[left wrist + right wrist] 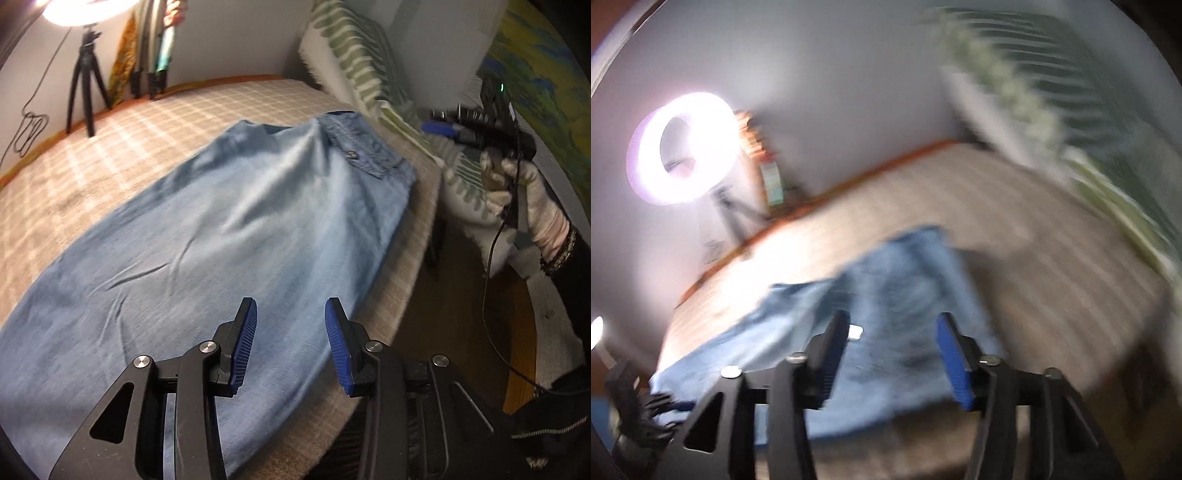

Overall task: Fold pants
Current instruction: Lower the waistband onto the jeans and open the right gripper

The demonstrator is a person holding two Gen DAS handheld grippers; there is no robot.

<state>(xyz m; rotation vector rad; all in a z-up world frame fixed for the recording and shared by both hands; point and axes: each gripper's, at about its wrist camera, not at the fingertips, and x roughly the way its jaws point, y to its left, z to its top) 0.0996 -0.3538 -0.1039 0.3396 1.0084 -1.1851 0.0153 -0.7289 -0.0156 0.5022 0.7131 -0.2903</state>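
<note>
Left wrist view: the pants (229, 229) are laid flat along the bed (122, 125), lengthwise, presumably ready for a fold. The left tool (290, 314) and right tool (892, 332) are spread apart above them, nothing pinched.

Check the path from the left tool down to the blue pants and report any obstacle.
Nothing visible blocks it. The left tool hangs open directly above the light blue denim pants, which lie flat on the checked beige bed cover. Only air shows between its blue ribbed pads and the cloth.
</note>
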